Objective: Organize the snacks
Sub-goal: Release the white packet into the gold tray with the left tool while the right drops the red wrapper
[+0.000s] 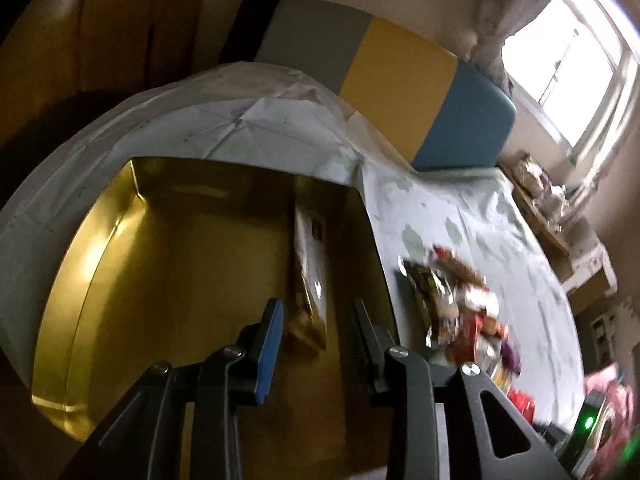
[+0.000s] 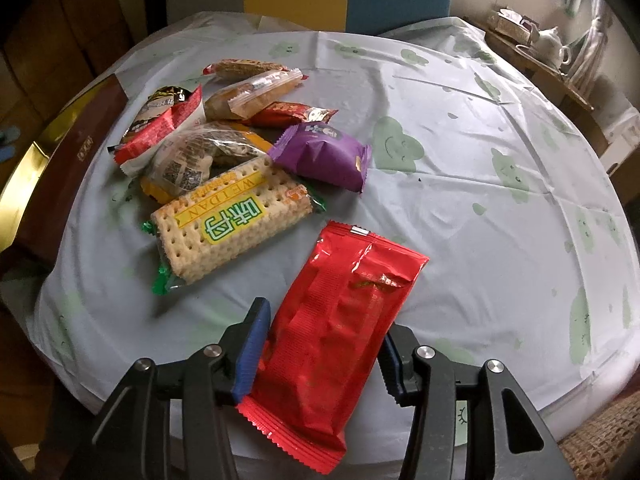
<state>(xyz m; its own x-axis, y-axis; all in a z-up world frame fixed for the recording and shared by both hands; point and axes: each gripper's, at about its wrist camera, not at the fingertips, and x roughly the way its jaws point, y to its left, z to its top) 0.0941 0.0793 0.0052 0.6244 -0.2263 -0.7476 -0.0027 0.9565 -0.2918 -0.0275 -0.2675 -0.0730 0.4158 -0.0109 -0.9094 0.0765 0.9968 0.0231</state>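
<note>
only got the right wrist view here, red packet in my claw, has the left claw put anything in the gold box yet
Observer: Yes, one snack packet lies inside the gold box, near its right wall.
Operator: is left still holding it
Observer: No, the left claw stands open above it, pads clear of the packet.
Operator: room left in the box
Observer: Most of the floor is bare; only that one packet shows.
</note>
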